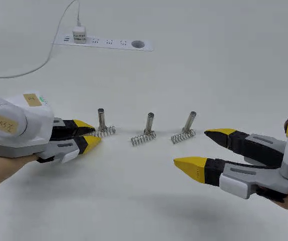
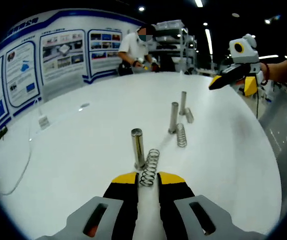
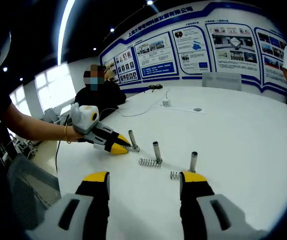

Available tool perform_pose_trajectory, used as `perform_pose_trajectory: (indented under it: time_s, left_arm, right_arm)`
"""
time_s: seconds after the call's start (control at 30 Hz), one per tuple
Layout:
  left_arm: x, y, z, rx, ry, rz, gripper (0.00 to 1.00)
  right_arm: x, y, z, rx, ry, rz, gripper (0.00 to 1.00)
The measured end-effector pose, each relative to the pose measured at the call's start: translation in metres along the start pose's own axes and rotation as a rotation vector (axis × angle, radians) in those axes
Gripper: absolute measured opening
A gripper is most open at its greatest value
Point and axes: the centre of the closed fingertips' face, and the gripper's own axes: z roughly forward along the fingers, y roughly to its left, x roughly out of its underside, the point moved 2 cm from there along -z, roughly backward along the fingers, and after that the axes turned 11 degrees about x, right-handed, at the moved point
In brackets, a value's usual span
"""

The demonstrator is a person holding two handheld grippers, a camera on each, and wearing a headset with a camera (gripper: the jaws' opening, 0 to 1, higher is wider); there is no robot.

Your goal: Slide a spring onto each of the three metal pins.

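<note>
White bench (image 1: 149,201) in a bright showroom, posters (image 3: 193,42) on the far wall. Upright in a row: left pin (image 1: 101,118), middle pin (image 1: 149,122), right pin (image 1: 189,122). Flat at their feet: left spring (image 1: 105,132), middle spring (image 1: 143,138), right spring (image 1: 183,136), none threaded yet.

Low at the left spring, the left gripper (image 1: 96,134), fingers (image 2: 126,179) set narrow about its near end; cannot tell whether pinching or just short of it. Near the right spring and apart from it, the right gripper (image 1: 191,146), empty, fingers spread wide.

Likely step: grasping the left spring. Pinch close to one end, lightly, to spare the coils. Lift clear, turn the free end downward, line the bore up over the left pin's top, then lower straight. Avoid nudging the pin; might topple.
</note>
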Motion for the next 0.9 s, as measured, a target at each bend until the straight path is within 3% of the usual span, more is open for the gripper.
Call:
perform_pose_trajectory:
  time_s: [0.33, 0.53, 0.67, 0.9]
  left_arm:
    - [0.002, -0.003, -0.002, 0.036, 0.029, 0.010, 0.10]
    - [0.001, -0.015, -0.010, 0.048, 0.036, 0.023, 0.09]
    - [-0.006, -0.025, -0.020, 0.050, -0.004, 0.016, 0.09]
    - [-0.027, -0.038, -0.038, 0.004, -0.117, -0.007, 0.09]
  right_arm:
    - [-0.005, -0.002, 0.001, 0.005, 0.002, 0.009, 0.55]
    - [-0.011, -0.001, 0.002, -0.004, -0.015, 0.024, 0.54]
    - [-0.017, 0.007, 0.003, -0.031, -0.025, 0.035, 0.54]
    - [-0.032, 0.025, 0.011, -0.096, -0.051, 0.060, 0.54]
